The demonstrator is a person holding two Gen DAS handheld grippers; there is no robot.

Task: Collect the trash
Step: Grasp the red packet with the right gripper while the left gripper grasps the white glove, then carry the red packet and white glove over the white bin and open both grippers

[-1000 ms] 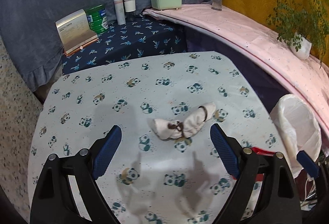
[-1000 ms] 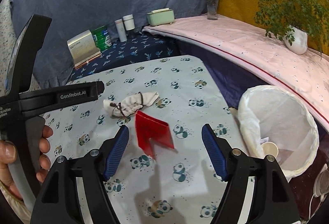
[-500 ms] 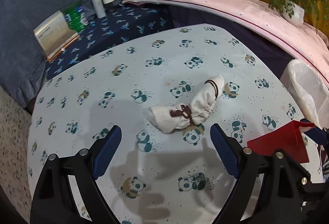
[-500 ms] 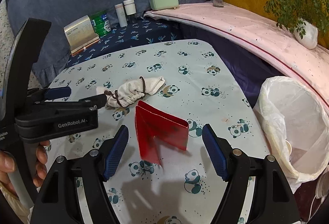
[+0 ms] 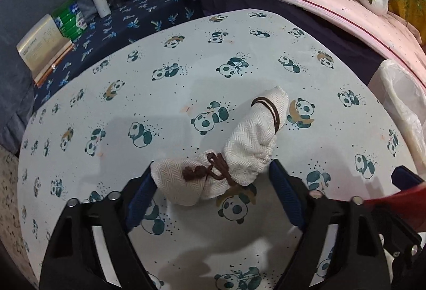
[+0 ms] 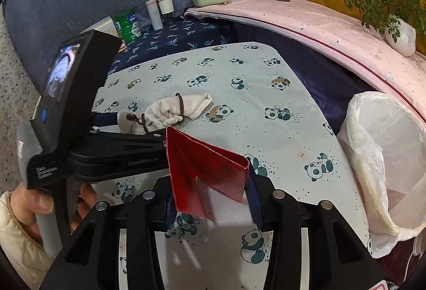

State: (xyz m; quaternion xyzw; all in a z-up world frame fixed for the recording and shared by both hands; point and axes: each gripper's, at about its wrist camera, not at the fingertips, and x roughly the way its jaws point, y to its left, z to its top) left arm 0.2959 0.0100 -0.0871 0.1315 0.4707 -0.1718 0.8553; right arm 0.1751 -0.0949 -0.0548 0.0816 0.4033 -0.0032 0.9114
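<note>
Here the red folded paper sits between the closing right tongs, pads pressing its sides, ready for the lined bin at three o'clock. The left tongs, closing, straddle the cloth pouch mid-worktop; contact unclear. The bin's contents are hidden.

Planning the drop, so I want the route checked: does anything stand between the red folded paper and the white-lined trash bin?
Nothing visible does. The red folded paper sits between the closing right gripper jaws; only bare panda tablecloth lies toward the trash bin.
</note>
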